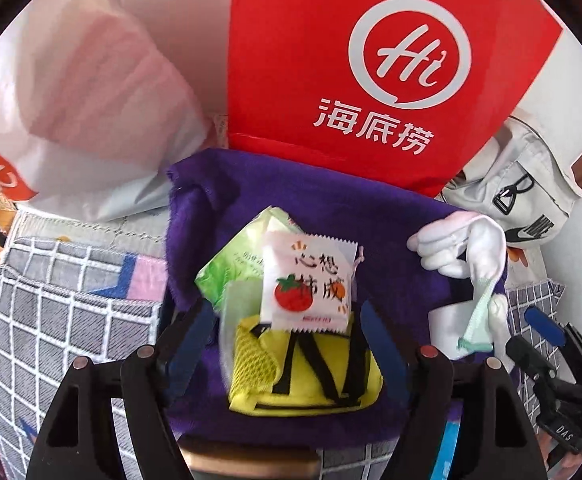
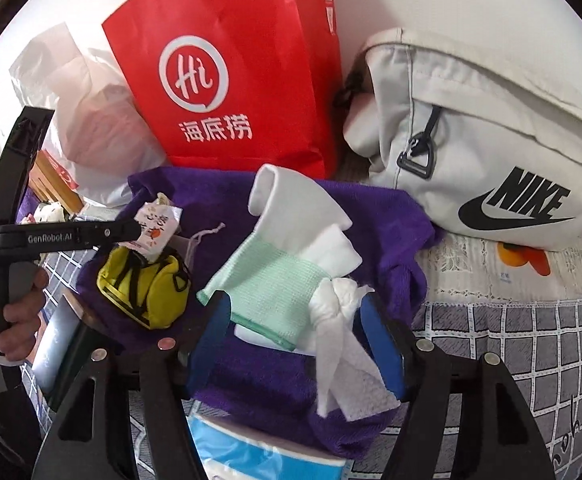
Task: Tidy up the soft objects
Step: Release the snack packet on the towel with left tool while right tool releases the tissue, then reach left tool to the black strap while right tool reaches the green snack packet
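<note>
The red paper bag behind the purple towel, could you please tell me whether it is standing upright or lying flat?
Upright: the red paper bag stands behind the purple towel, its printed face toward the cameras.

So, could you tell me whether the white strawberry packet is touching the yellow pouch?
Touching. In the left wrist view the strawberry packet lies on the yellow pouch, its lower edge overlapping the pouch's top.

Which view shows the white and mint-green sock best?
Right wrist view: the white and mint-green sock lies nearly whole on the purple towel, between the right gripper fingers. Left wrist view shows it bunched near the right edge.
</note>
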Action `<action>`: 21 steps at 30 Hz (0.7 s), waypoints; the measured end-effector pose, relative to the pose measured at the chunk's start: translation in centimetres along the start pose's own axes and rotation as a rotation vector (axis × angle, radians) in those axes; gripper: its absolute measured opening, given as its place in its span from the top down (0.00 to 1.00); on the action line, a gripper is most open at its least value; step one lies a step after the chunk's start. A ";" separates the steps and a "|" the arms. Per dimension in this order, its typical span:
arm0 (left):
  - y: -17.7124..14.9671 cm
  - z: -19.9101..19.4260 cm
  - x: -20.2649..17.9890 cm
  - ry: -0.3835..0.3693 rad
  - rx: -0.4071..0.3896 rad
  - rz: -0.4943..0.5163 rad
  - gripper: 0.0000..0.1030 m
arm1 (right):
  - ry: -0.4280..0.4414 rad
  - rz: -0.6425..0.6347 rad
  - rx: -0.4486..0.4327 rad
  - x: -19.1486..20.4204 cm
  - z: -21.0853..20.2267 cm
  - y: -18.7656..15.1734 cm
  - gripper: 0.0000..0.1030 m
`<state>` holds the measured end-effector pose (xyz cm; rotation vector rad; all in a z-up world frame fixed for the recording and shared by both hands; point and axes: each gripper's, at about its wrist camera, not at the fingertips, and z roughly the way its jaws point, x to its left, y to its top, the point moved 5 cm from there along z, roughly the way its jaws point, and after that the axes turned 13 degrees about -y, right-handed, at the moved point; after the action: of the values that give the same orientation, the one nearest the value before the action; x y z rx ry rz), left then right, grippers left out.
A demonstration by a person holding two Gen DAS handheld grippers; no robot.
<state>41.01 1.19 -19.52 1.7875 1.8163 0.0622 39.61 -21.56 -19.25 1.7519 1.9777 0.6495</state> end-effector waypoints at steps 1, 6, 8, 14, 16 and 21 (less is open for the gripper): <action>-0.2 -0.4 0.0 0.005 0.001 0.004 0.27 | -0.003 0.002 -0.005 0.1 -0.3 0.0 0.35; -1.7 -3.0 0.0 0.035 -0.009 0.022 0.27 | -0.011 -0.009 -0.020 1.1 -2.8 -1.0 0.35; -2.4 -4.1 0.1 0.038 -0.010 0.021 0.27 | -0.018 -0.013 -0.019 1.6 -3.8 -1.7 0.35; -5.1 -7.3 -0.4 0.066 -0.022 0.058 0.27 | 0.010 0.033 -0.040 3.1 -7.9 -4.7 0.39; -6.3 -8.7 -0.6 0.077 -0.036 0.066 0.27 | 0.017 0.047 -0.040 3.6 -9.3 -6.0 0.46; -9.8 -11.8 -0.5 0.093 -0.051 0.072 0.27 | 0.024 0.039 -0.040 5.2 -12.2 -9.5 0.48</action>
<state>27.11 4.02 -13.73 1.8408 1.7980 0.2214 24.26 -18.20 -15.11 1.7705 1.9378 0.7212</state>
